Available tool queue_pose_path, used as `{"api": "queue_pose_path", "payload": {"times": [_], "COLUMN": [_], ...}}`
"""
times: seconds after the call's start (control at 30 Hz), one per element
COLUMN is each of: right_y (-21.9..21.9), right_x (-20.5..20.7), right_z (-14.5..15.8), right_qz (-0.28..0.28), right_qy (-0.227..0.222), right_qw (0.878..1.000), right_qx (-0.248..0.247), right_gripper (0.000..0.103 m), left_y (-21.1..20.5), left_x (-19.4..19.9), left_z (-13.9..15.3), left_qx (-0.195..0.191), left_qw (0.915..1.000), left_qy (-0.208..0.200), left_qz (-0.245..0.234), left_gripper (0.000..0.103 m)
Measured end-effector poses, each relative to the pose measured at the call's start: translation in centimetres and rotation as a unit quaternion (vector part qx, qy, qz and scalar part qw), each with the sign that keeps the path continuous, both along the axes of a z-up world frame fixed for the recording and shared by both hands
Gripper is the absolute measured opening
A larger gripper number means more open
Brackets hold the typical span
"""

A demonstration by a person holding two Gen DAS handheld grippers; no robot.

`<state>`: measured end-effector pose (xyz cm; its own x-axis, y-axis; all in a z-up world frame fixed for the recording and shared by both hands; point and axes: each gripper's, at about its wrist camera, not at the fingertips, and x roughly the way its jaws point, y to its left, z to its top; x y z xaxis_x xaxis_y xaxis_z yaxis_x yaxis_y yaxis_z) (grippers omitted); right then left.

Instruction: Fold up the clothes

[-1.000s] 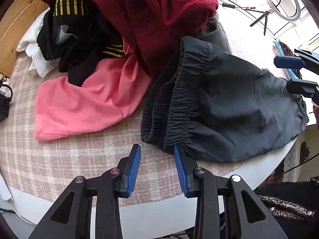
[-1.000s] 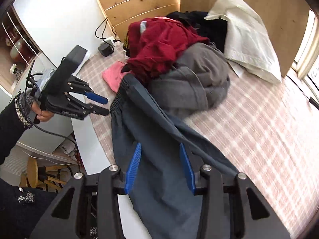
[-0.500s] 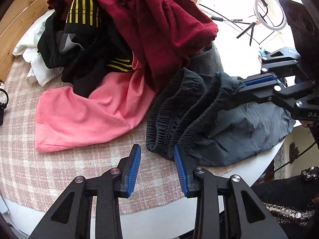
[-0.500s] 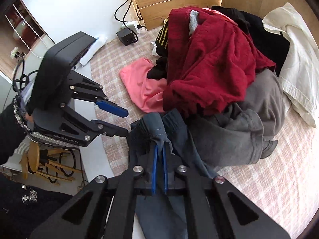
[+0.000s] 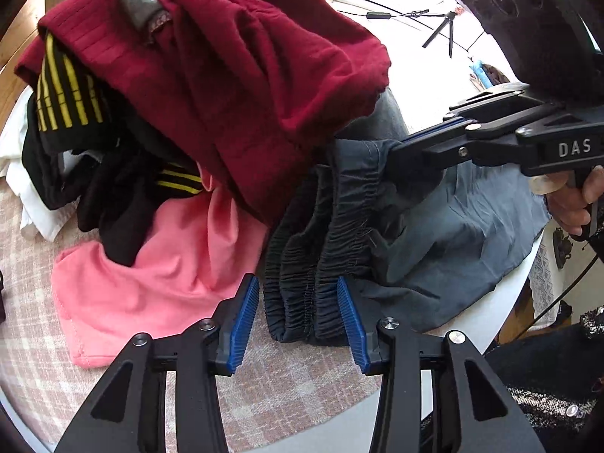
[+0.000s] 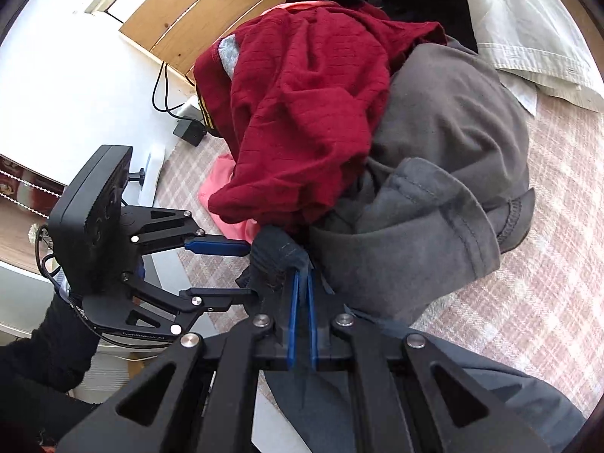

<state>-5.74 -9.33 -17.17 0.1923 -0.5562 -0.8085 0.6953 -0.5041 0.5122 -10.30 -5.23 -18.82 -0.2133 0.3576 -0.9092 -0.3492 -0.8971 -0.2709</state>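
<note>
while the right gripper [image 6: 301, 283] is clamped on the elastic waistband of the dark grey shorts [image 5: 445, 249], its blue pads squeezed nearly together with a bunch of that cloth standing up just past the tips, the left gripper [image 5: 298, 317] has its jaws partway apart and opening. the near, gathered end of the waistband lies between the left pads [image 5: 245, 321]; whether it touches them cannot be told. in the left wrist view the right gripper reaches in from the right side, with a hand [image 5: 573, 204] on its trigger.

the shorts lie at the front edge of the bench [image 5: 287, 389], which carries a pink and white checked cloth [image 6: 528, 264]; the legs spread away to the right toward the rim. just behind the waistband is a heap of clothes: a dark red top [image 5: 241, 87] on the pile, a black garment with yellow stripes [image 5: 68, 98] under it on the left, a pink garment [image 5: 162, 275] spread flat in front and touching the shorts, a grey garment [image 6: 445, 173] beside the red one, and white cloth [image 6: 528, 26] at the far side. in the right wrist view the left gripper is seen from the side, a black sleeve [image 6: 49, 343] behind it.
</note>
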Motion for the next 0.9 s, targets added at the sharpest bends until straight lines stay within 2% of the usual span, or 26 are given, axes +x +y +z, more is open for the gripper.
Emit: {"api": "queue_pose_path", "payload": {"times": [0.1, 0.2, 0.27, 0.37, 0.4, 0.47, 0.5, 0.57, 0.7, 0.8, 0.9], "right_y": [0.2, -0.3, -0.4, 0.4, 0.6, 0.1, 0.2, 1.1, 2.1, 0.4, -1.0], "right_x": [0.6, 1.2, 0.8, 0.3, 0.3, 0.5, 0.6, 1.3, 4.8, 5.7, 5.6], "right_z": [0.7, 0.4, 0.2, 1.2, 1.7, 1.7, 1.6, 2.6, 5.7, 5.2, 3.6], "right_qz": [0.001, 0.006, -0.004, -0.020, -0.025, -0.024, -0.024, -0.036, -0.017, 0.007, 0.013], "right_qy": [-0.005, -0.002, -0.017, -0.034, -0.020, 0.071, 0.073, 0.066, 0.125, 0.146, 0.154], "right_qw": [1.000, 1.000, 1.000, 0.998, 0.998, 0.997, 0.996, 0.997, 0.992, 0.988, 0.985], "right_qx": [-0.015, -0.007, -0.011, -0.048, -0.049, 0.026, 0.040, 0.023, 0.013, 0.041, 0.071], "right_gripper": [0.005, 0.005, 0.005, 0.005, 0.005, 0.008, 0.008, 0.008, 0.010, 0.011, 0.011], "left_y": [0.4, 0.4, 0.8, 0.0, -0.5, -1.5, -1.9, -2.4, -2.4, 0.0, 0.7], "left_x": [-0.6, -1.5, -1.8, -0.9, -0.7, -0.2, 0.0, 0.6, 1.8, 2.4, 1.8], "left_z": [-1.0, -1.7, -2.0, -1.3, -1.1, -0.9, -0.9, -1.0, -1.3, -1.7, -2.7], "left_qx": [-0.007, 0.004, -0.007, 0.000, 0.001, 0.001, 0.003, 0.018, 0.051, 0.062, 0.045], "left_qw": [0.9999, 0.9998, 0.9997, 0.9995, 0.9996, 0.9998, 0.9998, 0.9996, 0.9983, 0.9966, 0.9966], "left_qy": [-0.005, -0.012, -0.013, -0.006, -0.009, -0.015, -0.017, -0.020, -0.008, 0.003, -0.003], "left_qz": [-0.013, -0.013, -0.021, -0.030, -0.025, -0.016, -0.012, -0.009, -0.027, -0.054, -0.069], "left_gripper": [0.043, 0.044, 0.045, 0.046, 0.046, 0.046, 0.046, 0.046, 0.046, 0.046, 0.045]}}
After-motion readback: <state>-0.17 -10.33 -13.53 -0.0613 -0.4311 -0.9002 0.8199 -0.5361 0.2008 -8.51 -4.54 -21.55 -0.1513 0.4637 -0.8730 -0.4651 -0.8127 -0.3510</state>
